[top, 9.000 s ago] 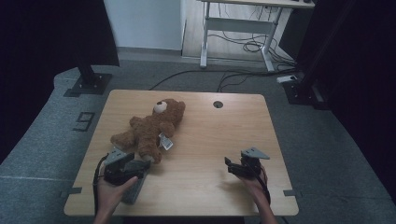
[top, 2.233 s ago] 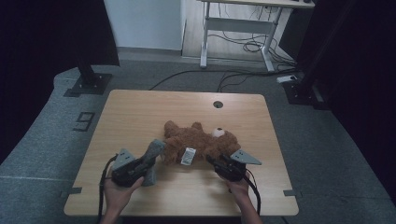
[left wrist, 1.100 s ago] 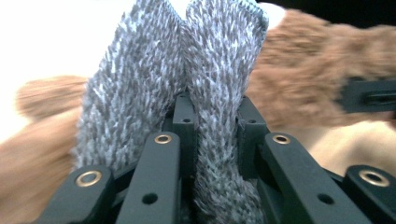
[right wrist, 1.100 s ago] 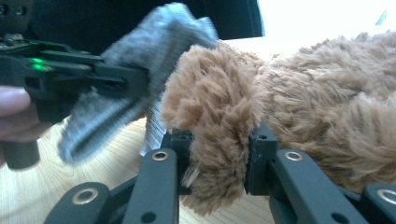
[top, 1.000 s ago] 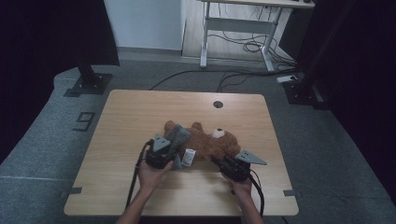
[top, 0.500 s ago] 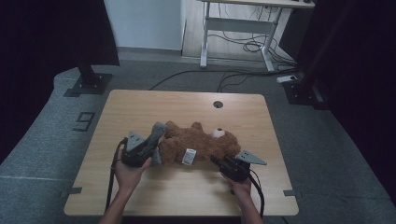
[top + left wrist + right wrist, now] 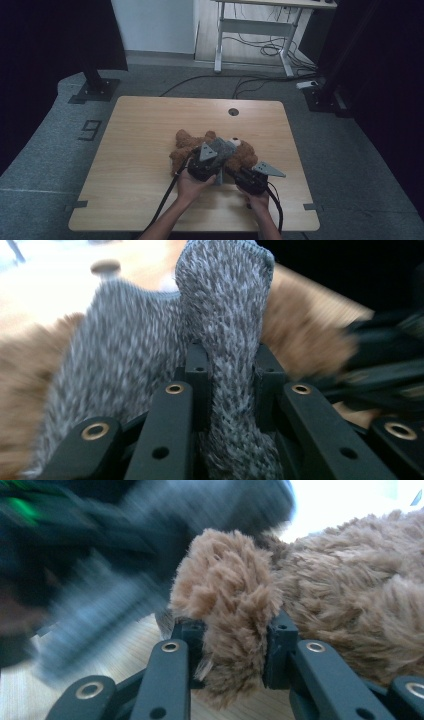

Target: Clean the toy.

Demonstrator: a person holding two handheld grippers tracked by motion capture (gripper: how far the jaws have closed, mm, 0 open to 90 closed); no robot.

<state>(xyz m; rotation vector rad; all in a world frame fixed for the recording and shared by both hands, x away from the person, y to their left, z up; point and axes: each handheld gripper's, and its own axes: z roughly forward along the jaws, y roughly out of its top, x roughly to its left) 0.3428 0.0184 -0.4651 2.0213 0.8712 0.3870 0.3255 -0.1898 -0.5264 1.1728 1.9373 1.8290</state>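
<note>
1. Left gripper [image 7: 227,390] pinches a fold of grey knitted fabric [image 7: 220,315], a small garment, its black jaws pressed onto the cloth from both sides.
2. Right gripper [image 7: 235,647] clamps a brown plush limb of the teddy bear [image 7: 350,595], fur bulging between the jaws.
3. Seen from the high view, the teddy bear [image 7: 187,147] lies on the wooden worktop [image 7: 135,135], toward its near edge, with the grey garment [image 7: 220,148] draped over its middle.
4. Both grippers sit close together at the bear's near side, left hand [image 7: 192,182] beside right hand [image 7: 259,200].
5. Fur is shaggy and tan-brown; the knit is flecked grey.
</note>
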